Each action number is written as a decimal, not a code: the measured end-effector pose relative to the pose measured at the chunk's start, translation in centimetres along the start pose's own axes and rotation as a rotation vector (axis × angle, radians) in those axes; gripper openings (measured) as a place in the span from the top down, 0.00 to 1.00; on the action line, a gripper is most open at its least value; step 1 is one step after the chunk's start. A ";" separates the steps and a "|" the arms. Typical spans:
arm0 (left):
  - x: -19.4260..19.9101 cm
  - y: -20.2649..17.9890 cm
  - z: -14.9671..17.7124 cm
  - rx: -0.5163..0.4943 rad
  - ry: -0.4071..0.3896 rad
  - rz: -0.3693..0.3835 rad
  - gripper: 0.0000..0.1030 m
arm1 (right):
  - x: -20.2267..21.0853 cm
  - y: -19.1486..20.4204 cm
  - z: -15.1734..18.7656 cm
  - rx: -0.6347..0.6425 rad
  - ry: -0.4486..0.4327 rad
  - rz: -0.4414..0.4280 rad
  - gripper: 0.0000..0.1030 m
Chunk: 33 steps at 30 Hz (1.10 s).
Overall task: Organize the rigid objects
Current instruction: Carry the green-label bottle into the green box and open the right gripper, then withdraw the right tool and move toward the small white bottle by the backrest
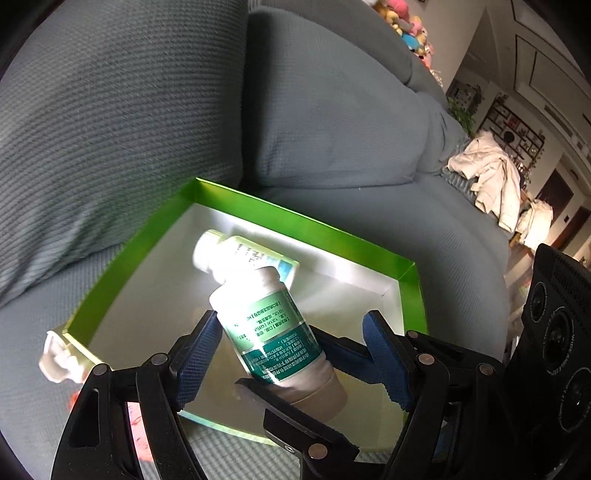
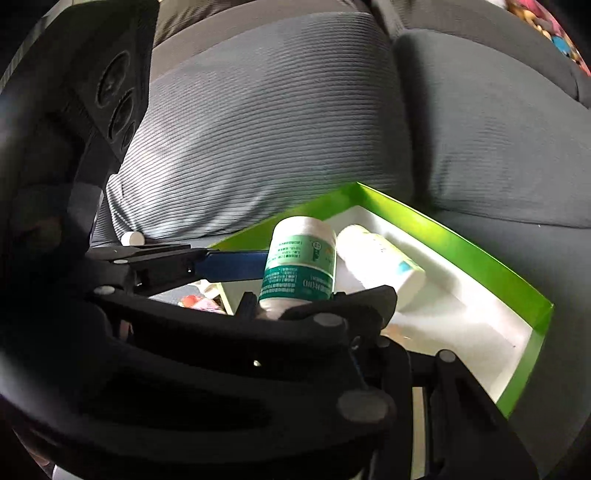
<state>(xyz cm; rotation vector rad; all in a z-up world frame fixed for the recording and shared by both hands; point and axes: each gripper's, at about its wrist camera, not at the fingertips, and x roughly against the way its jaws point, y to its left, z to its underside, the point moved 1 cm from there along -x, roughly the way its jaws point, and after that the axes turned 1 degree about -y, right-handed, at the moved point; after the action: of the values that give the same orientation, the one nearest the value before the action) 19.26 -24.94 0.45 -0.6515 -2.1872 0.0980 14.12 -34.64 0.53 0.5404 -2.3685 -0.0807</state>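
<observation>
Green-label bottle clamped in right gripper, held tilted over tray. Left gripper jaws spread, ungripped. Second bottle laid inside tray.

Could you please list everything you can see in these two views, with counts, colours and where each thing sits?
Shallow cardboard box: one, green walls, pale inside, on the sofa seat.
Green-labelled white plastic bottle: one, held over the box.
Blue-labelled white plastic bottle: one, lying inside the box.
Grey fabric sofa: one, with back cushions behind the box.
Small white object: one, outside the box's left corner; cannot tell what.
Soft toys: several, pink and yellow, far end of the sofa.
White cloth pile: one, beyond the sofa.
Right gripper: black, fingers closed on the green-labelled bottle.
Left gripper: black, blue-padded fingers apart, either side of that bottle.
</observation>
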 end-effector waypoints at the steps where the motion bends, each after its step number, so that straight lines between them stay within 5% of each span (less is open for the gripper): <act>1: -0.5 -0.2 -0.1 0.000 0.006 -0.002 0.23 | -0.2 -0.5 0.1 -0.015 0.008 0.004 0.59; 7: -2.1 -0.5 -0.4 0.011 0.028 -0.053 0.23 | -0.4 -1.8 0.1 -0.072 0.037 0.032 0.58; 9: -2.4 -0.3 -0.4 0.014 0.046 -0.082 0.19 | -0.3 -2.1 0.2 -0.092 0.047 0.055 0.32; 11: -2.4 -0.3 -0.3 0.013 0.051 -0.096 0.18 | -0.1 -2.3 0.2 -0.102 0.041 0.081 0.18; 15: -1.6 -0.4 0.3 -0.012 0.037 -0.146 0.17 | 0.3 -2.4 0.6 -0.104 0.042 0.124 0.19; 18: -0.4 -0.3 0.7 -0.033 0.007 -0.186 0.07 | 0.6 -2.6 1.0 -0.117 0.043 0.127 0.18; 33: 6.7 0.6 3.1 -0.039 -0.122 -0.257 0.07 | 4.7 0.1 1.3 -0.073 -0.005 0.184 0.16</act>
<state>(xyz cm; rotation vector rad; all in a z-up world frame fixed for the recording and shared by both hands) 13.75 -20.78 2.98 -0.3895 -2.3765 -0.0403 10.10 -36.58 2.45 0.2862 -2.3979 -0.0848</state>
